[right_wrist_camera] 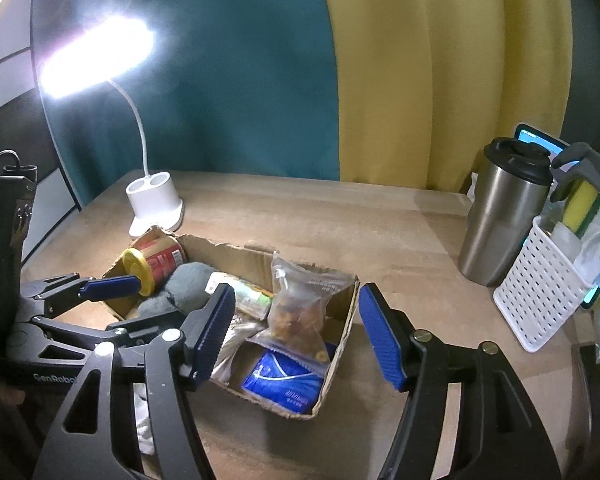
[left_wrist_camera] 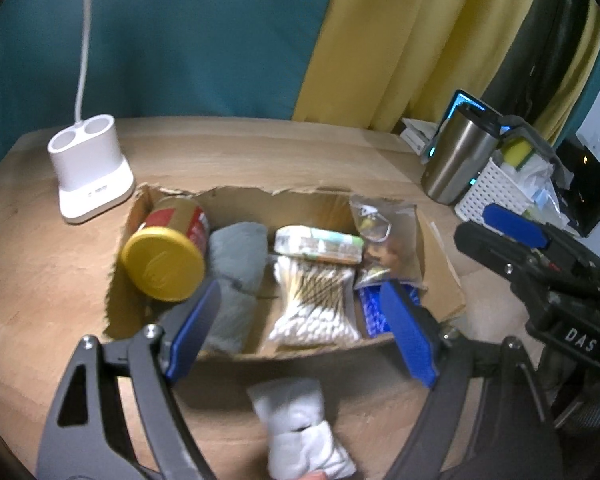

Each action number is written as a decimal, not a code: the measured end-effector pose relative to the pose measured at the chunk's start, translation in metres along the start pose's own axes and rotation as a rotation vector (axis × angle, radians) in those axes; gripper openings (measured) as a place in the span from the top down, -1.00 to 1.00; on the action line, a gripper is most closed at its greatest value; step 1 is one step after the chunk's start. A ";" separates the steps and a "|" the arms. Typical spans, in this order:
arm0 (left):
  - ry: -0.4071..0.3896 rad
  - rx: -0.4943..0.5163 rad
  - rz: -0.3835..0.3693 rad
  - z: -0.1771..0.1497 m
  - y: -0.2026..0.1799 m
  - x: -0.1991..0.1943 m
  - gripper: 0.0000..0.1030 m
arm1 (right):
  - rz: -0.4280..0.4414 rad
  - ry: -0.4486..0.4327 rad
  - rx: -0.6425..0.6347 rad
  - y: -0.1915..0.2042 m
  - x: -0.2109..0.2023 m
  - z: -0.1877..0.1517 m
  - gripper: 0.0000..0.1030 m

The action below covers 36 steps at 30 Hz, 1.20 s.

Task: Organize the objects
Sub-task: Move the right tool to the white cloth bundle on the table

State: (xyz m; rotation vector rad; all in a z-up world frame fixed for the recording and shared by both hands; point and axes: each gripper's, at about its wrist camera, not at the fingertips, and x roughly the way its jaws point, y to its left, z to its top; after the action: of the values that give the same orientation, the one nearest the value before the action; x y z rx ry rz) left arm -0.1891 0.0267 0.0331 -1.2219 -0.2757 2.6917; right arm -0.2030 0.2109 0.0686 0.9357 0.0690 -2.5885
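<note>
While both grippers hover over the wooden table (left_wrist_camera: 260, 152), a torn cardboard box (left_wrist_camera: 236, 196) sits between them holding the sorted things. From the left: a white desk lamp (left_wrist_camera: 90, 168) stands just beside the box's far corner; inside lie a red can with a yellow lid (left_wrist_camera: 164, 256) on its side, a grey cloth (left_wrist_camera: 236, 264), a pack of cotton swabs (left_wrist_camera: 312, 304), a small green-labelled packet (left_wrist_camera: 320, 244), a clear snack bag (left_wrist_camera: 380, 236) and a blue packet (right_wrist_camera: 284, 380). A white bundle (left_wrist_camera: 300, 428) lies on the table just in front of the box, blurred. The left gripper (left_wrist_camera: 300, 328) has its fingers spread wide, gripping nothing — so does the right gripper (right_wrist_camera: 296, 332). Further right stand a steel tumbler (right_wrist_camera: 504, 216) and a white perforated basket (right_wrist_camera: 540, 292).
</note>
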 end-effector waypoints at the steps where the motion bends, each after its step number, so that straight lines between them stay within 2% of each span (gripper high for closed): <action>1: -0.003 -0.002 0.003 -0.002 0.002 -0.002 -0.62 | -0.001 0.000 -0.002 0.002 -0.002 -0.001 -0.31; 36: -0.040 -0.031 0.036 -0.056 0.037 -0.048 -0.62 | 0.003 0.048 -0.031 0.054 -0.021 -0.039 -0.31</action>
State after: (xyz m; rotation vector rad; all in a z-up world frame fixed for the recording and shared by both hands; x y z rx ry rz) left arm -0.1188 -0.0149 0.0225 -1.1932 -0.3051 2.7548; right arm -0.1447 0.1747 0.0555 0.9861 0.1207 -2.5546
